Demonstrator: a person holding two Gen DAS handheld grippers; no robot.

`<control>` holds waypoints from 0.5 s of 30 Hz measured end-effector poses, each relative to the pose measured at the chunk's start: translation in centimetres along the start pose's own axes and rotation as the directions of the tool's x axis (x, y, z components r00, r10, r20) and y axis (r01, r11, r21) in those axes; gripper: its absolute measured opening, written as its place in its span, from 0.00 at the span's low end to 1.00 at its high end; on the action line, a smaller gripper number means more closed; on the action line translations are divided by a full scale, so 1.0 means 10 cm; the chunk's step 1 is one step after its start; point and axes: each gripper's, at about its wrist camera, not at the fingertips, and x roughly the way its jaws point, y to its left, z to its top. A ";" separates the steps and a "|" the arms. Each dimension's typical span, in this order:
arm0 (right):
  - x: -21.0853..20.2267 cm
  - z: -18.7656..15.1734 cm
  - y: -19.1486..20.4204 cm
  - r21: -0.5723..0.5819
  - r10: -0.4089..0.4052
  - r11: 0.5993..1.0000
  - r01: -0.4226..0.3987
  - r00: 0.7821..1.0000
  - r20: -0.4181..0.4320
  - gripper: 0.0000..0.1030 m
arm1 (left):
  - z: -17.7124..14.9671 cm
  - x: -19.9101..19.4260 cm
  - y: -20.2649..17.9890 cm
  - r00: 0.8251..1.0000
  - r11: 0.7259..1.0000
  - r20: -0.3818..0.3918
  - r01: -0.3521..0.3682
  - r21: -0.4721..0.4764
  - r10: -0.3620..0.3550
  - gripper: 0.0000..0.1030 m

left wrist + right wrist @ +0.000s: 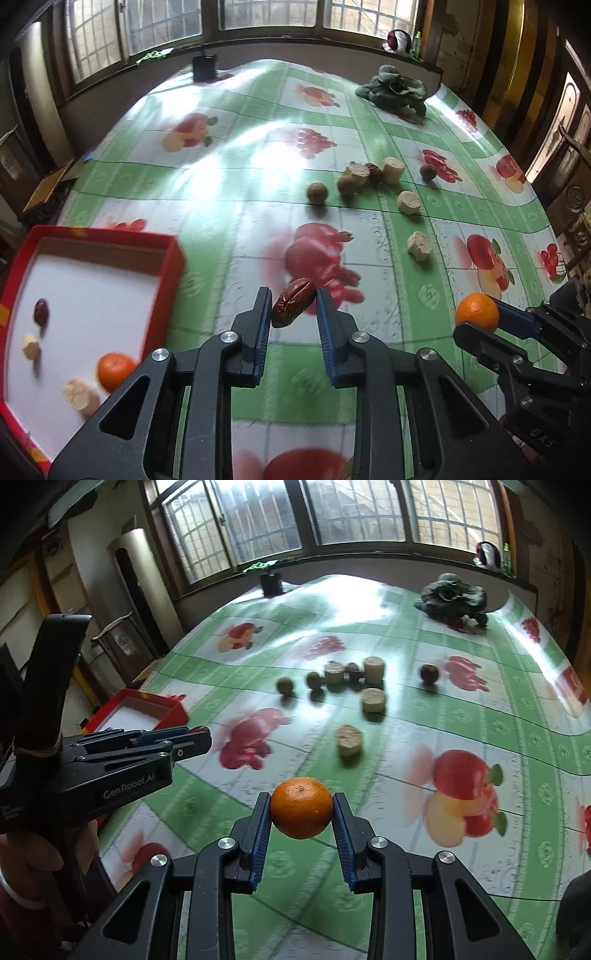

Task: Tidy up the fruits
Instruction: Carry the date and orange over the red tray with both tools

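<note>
The left gripper [293,304] is clenched on a wrinkled red date [293,302], pinched between its blue pads and held above the tablecloth [229,192], just right of the red box [162,266]. In that box lie another date [41,312], a small orange [114,370] near the close corner, and two pale cut pieces [31,346], the second [79,396] beside the orange. The right gripper [301,808] is grasping an orange [301,807] squarely between its fingers, lifted clear of the cloth; from the left wrist view it shows at the far right, well apart from the box. Farther out on the green, fruit-printed cloth sit loose things: one pale chunk [349,740] nearest, another [373,699] beyond it, then a cluster of two pale pieces with a dark date [354,671] between them, two brown round fruits [285,685] to the left, and one more round fruit [429,673] off to the right. A leafy vegetable [452,598] lies at the far edge near the window [332,513].
</note>
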 end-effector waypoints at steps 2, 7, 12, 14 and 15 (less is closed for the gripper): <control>0.02 0.00 0.08 -0.011 0.012 1.000 -0.012 1.000 -0.003 0.31 | -0.04 -0.09 0.09 1.000 1.000 0.011 -0.011 -0.011 0.011 0.23; 0.07 0.04 0.35 -0.053 0.047 0.997 -0.047 0.999 -0.005 0.31 | -0.10 -0.29 0.35 0.997 0.997 0.048 -0.065 -0.038 0.066 0.23; 0.12 0.10 0.63 -0.099 0.073 0.992 -0.074 0.997 -0.006 0.31 | -0.15 -0.43 0.61 0.992 0.992 0.069 -0.105 -0.074 0.110 0.23; 0.14 0.12 0.73 -0.114 0.083 0.990 -0.083 0.997 -0.008 0.31 | -0.17 -0.46 0.71 0.990 0.989 0.071 -0.118 -0.092 0.125 0.23; 0.15 0.12 0.77 -0.120 0.087 0.989 -0.088 0.996 -0.010 0.31 | -0.18 -0.47 0.75 0.989 0.988 0.071 -0.122 -0.100 0.130 0.23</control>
